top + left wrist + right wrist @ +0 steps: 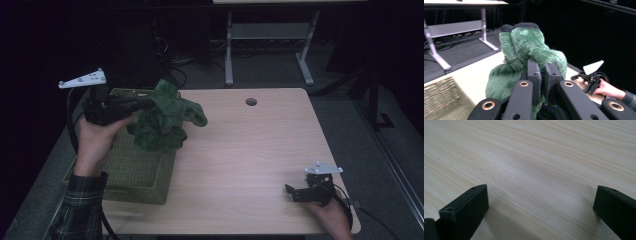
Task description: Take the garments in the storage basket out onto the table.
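A fluffy green cloth [167, 120] with dark cuffs hangs above the right end of a woven olive basket [135, 172] at the table's left. My left gripper [145, 104] is shut on it and holds it up in the air. In the left gripper view the green cloth [524, 52] bulges up between and past my two black jaws, which pinch it tight. At the table's near right corner my right gripper [295, 192] rests low over the wood, open. The right gripper view has its jaws wide apart over bare tabletop [536, 170] with nothing between them.
The wooden table [250, 150] has a round cable hole [251, 101] near its far edge. Beyond the table stands a metal desk frame [270, 45] on a dark floor with cables. A person's sleeve [80, 205] enters at the bottom left.
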{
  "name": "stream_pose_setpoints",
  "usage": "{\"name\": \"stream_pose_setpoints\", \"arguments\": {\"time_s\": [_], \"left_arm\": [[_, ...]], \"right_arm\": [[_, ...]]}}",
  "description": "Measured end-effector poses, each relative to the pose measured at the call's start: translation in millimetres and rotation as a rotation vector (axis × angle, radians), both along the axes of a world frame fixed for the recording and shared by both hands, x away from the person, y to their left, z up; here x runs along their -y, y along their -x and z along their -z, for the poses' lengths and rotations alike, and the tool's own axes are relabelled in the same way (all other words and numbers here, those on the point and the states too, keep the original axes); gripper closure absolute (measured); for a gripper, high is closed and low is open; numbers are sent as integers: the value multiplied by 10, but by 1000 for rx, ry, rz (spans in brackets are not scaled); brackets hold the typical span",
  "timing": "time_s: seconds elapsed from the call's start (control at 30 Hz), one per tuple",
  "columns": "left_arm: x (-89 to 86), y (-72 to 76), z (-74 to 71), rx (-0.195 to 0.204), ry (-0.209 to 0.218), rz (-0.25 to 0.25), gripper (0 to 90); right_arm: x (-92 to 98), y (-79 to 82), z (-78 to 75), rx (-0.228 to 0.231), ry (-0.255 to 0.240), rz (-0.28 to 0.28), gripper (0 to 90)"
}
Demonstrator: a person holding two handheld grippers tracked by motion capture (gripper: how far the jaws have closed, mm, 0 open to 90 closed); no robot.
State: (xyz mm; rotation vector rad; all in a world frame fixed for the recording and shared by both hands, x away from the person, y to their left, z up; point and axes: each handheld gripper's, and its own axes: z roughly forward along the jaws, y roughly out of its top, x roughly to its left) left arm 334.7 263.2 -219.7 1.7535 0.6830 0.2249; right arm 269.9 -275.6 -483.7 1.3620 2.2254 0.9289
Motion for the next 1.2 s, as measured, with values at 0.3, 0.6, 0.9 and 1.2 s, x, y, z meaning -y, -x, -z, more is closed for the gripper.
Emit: {"name": "stream_pose_setpoints", "arguments": {"time_s": [0.3,0.6,0.9,1.2], "left_arm": [[433,3,51,11,26,84,849],[857,40,157,10,14,145,849],[1207,54,369,-18,31,187,849],[1563,64,655,-58,12,214,849]], "right_arm": [[0,0,0,0,0,0,0],[-1,0,0,-1,-2,1,0],[0,1,0,-1,-2,1,0],[1,0,0,0,1,0,0]]}}
